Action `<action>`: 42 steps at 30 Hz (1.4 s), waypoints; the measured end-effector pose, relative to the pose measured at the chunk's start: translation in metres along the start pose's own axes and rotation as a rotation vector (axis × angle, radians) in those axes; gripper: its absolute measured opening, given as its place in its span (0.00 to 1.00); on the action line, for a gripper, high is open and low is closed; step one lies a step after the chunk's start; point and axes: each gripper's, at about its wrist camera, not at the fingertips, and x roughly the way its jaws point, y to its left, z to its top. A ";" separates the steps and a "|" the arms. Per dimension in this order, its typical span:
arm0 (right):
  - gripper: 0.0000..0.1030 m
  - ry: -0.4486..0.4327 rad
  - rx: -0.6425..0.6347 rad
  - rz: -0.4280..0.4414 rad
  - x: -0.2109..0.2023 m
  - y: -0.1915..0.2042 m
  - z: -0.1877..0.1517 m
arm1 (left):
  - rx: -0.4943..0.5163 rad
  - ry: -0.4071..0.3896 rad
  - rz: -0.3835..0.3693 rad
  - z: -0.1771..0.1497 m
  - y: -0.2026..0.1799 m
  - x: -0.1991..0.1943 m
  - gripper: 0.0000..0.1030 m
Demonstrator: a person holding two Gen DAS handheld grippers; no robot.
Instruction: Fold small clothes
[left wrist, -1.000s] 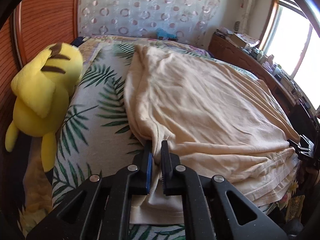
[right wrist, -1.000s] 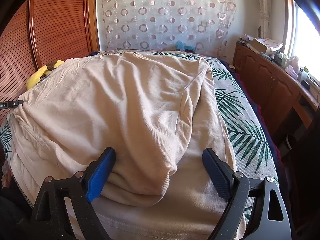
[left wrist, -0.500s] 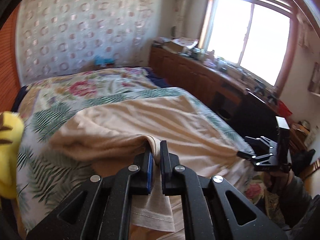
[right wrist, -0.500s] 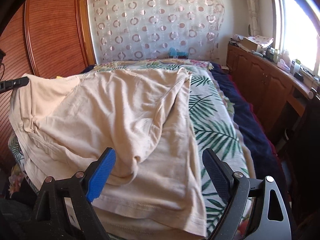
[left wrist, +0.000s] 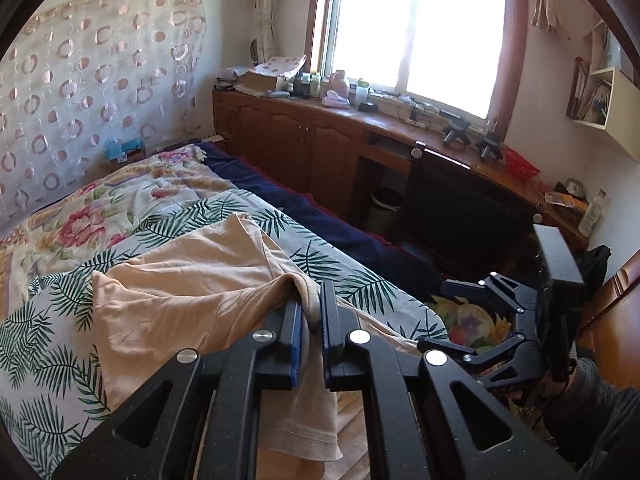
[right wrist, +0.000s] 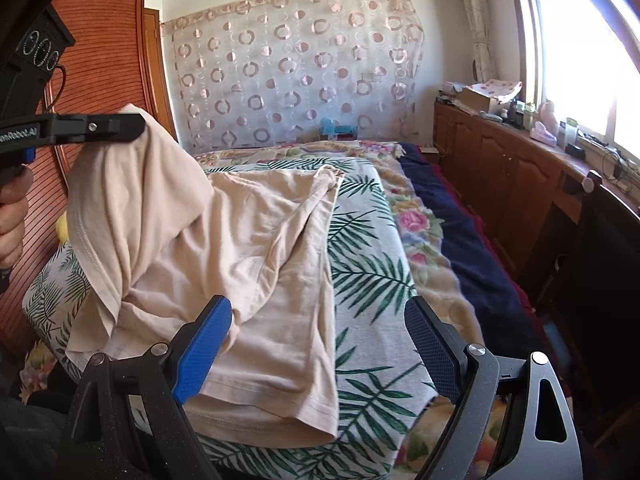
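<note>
Your left gripper (left wrist: 310,312) has its fingers pressed together on a fold of the beige shirt (right wrist: 248,248), pinching the cloth so a hemmed corner hangs below the pads. In the right wrist view that same gripper holds the fabric lifted at the left, above the bed (right wrist: 372,272), and the raised part drapes down in a loose bundle onto the rest of the shirt, which lies flat on the palm-leaf sheet (left wrist: 52,344). Your right gripper (right wrist: 320,344) has its fingers spread wide, with nothing clamped; its blue left pad (right wrist: 204,344) sits right at the drooping fold, but whether it touches the cloth you cannot tell, and the other finger hangs over bare sheet beside the shirt's right edge. In the left wrist view the right gripper shows off the bed's corner, with your sleeve (left wrist: 592,404) behind it. A floral quilt (left wrist: 132,196) covers the far end of the bed and a dark blue blanket (right wrist: 460,248) runs along its window side. Beyond that stands a long wooden cabinet (left wrist: 304,140) cluttered with boxes and bottles under the bright window (left wrist: 420,28), with a small bin (left wrist: 386,208) on the floor by it. A curtain with ring patterns (right wrist: 296,76) hangs at the head of the bed, and a wooden wardrobe (right wrist: 108,60) rises close behind your left hand (right wrist: 12,216).
</note>
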 end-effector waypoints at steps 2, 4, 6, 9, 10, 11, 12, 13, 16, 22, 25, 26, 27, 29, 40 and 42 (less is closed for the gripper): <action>0.87 -0.001 0.010 -0.002 0.000 -0.002 -0.002 | 0.006 0.005 0.001 -0.003 -0.001 0.003 0.08; 0.87 0.003 0.010 -0.005 0.000 -0.002 -0.004 | 0.017 0.008 0.005 -0.005 -0.007 0.004 0.14; 0.87 0.008 0.008 -0.009 0.001 0.000 -0.006 | 0.020 -0.010 -0.005 -0.006 -0.007 0.000 0.35; 0.87 0.013 0.007 -0.011 0.001 0.004 -0.004 | 0.012 -0.036 -0.025 -0.009 -0.009 -0.007 0.53; 0.87 0.012 0.009 -0.009 0.000 0.004 -0.003 | 0.008 -0.040 -0.024 -0.012 -0.007 -0.011 0.57; 0.87 0.013 0.010 -0.006 0.000 0.004 -0.003 | 0.002 -0.045 -0.019 -0.014 -0.005 -0.015 0.67; 0.87 0.013 0.010 -0.003 0.000 0.005 -0.002 | -0.005 -0.052 -0.013 -0.018 -0.001 -0.019 0.75; 0.87 0.013 0.007 0.000 0.000 0.006 0.000 | -0.013 -0.060 -0.005 -0.023 0.003 -0.023 0.76; 0.87 0.017 -0.007 0.016 0.004 0.007 0.004 | -0.041 -0.063 0.026 -0.037 0.014 -0.034 0.77; 0.85 0.029 -0.035 0.061 0.022 0.025 0.017 | -0.101 -0.054 0.121 -0.068 0.046 -0.042 0.77; 0.79 0.034 -0.056 0.087 0.034 0.038 0.026 | -0.134 -0.046 0.173 -0.084 0.062 -0.044 0.77; 0.77 0.035 -0.068 0.098 0.039 0.043 0.029 | -0.144 -0.041 0.187 -0.088 0.067 -0.043 0.77; 0.73 0.039 -0.082 0.107 0.043 0.048 0.032 | -0.160 -0.035 0.197 -0.093 0.072 -0.043 0.77; 0.68 0.053 -0.111 0.118 0.053 0.058 0.035 | -0.186 -0.031 0.203 -0.100 0.082 -0.044 0.77; 0.03 0.108 -0.193 0.067 0.051 0.049 0.028 | -0.282 0.003 0.224 -0.126 0.115 -0.035 0.77; 0.03 0.085 -0.156 0.068 0.030 0.032 0.025 | -0.284 0.011 0.224 -0.129 0.116 -0.032 0.77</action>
